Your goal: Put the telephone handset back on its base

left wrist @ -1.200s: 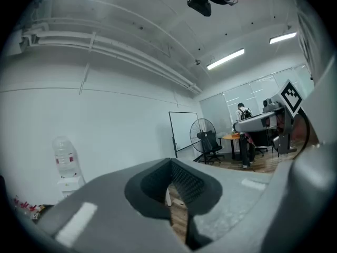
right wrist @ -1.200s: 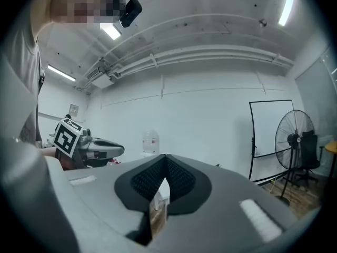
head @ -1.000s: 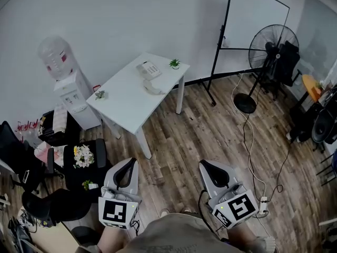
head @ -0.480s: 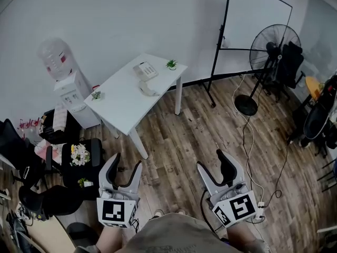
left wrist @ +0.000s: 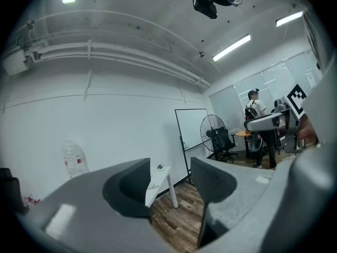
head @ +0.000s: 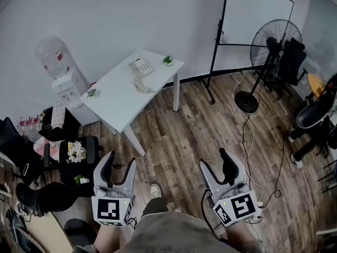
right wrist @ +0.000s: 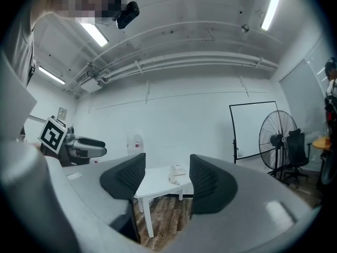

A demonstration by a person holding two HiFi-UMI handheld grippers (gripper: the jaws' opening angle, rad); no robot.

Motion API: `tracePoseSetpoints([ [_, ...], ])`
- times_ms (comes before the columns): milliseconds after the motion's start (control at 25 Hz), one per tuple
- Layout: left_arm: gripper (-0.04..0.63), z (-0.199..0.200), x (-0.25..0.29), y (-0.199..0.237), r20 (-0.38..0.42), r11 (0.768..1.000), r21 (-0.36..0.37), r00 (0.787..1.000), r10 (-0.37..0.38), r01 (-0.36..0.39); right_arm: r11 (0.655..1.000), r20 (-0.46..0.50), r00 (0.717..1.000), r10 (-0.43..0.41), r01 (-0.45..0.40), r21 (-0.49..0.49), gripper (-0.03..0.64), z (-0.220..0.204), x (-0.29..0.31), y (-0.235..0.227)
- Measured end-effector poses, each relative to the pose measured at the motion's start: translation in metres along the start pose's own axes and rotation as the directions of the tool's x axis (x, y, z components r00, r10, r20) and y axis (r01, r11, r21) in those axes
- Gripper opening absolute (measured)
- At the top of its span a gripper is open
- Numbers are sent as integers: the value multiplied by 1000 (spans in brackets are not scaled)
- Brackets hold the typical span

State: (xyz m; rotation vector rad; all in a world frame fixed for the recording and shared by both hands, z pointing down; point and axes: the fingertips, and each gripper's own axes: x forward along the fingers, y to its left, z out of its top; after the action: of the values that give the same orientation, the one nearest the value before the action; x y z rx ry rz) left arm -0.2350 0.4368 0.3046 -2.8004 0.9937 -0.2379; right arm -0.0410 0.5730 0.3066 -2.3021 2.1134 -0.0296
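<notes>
Approach stage, head view. The telephone handset [head: 141, 85] lies off its cradle on the white table [head: 118, 101], just beside the telephone base [head: 141, 66]. Both are well apart from the person. The left tool [head: 118, 163] is held level with its jaws apart and nothing between them. The jaws of the right tool [head: 216, 162] have just been opening, and they too stand apart with nothing between them.

The step in hand is probably closing on the table. It would go best by squaring up to the table's near edge and taking the handset across its middle. The handset could then be lowered along the cradle's length, with care not to drag the base.

Containers: a small pot [head: 168, 60] at the far corner and another [head: 91, 93] at the left edge each hold a green plant. The bottle [head: 51, 55] sits on the water dispenser [head: 68, 91], and its fill cannot be judged.
</notes>
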Motion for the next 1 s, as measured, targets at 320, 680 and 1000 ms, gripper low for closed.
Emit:
tracePoseSetpoints([
  [320,239,-22,26,6,-21,1000,-7,1000,-1,0,999,-27,999,32,-32,4,276,-16,29,-7],
  [680,239,-29,77,40,4,999,-38,1000,3,-3,997,-53,995,80,-80,7,281,-31,93,-3],
  [1000,239,-43,146,101,-17,998,-55,1000,-5,4,996,-107,990,90,-90,-3,281,-35,188,-6],
])
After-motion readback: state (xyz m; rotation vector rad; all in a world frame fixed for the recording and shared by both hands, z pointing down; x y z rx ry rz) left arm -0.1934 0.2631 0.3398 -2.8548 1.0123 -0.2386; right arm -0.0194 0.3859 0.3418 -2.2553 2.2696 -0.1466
